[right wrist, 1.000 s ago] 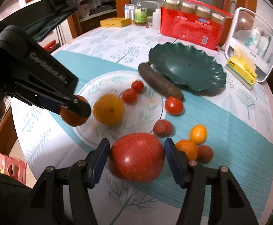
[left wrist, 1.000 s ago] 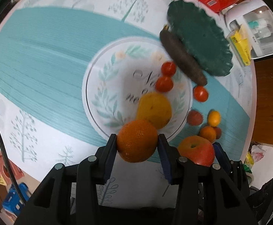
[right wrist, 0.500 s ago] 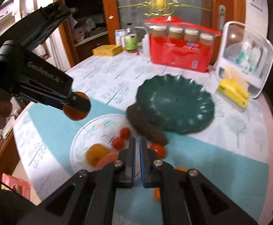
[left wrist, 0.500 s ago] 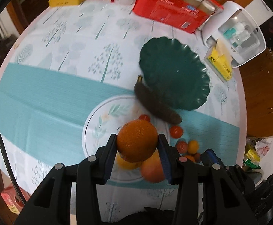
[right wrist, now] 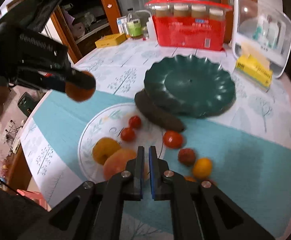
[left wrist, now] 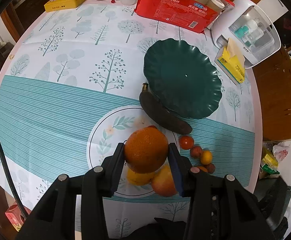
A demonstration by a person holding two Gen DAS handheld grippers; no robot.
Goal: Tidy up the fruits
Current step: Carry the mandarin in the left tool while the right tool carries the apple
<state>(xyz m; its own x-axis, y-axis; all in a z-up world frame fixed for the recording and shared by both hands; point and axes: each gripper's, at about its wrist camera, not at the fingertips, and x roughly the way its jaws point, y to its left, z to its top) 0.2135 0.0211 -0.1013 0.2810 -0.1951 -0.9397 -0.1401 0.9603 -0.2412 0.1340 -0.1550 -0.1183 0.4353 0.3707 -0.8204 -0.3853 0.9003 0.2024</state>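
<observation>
Two tools above the counter [left wrist: 65, 92]. Left tool [left wrist: 146, 152] pinching an orange [left wrist: 146, 150], lifted over the white plate [left wrist: 97, 140]. Right tool [right wrist: 146, 156] nearly pressed together, holding nothing, hovering near an apple [right wrist: 117, 163] resting on that plate. Green dish [right wrist: 189, 88] bare.

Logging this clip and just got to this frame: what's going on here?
A person is sorting fruit on a round table with two handheld grippers. The left gripper holds an orange in the air above the table. The right gripper is shut and holds nothing; a red apple lies just below it beside a yellow fruit. The green dish has nothing in it. A dark banana and small fruits lie on the cloth.
</observation>
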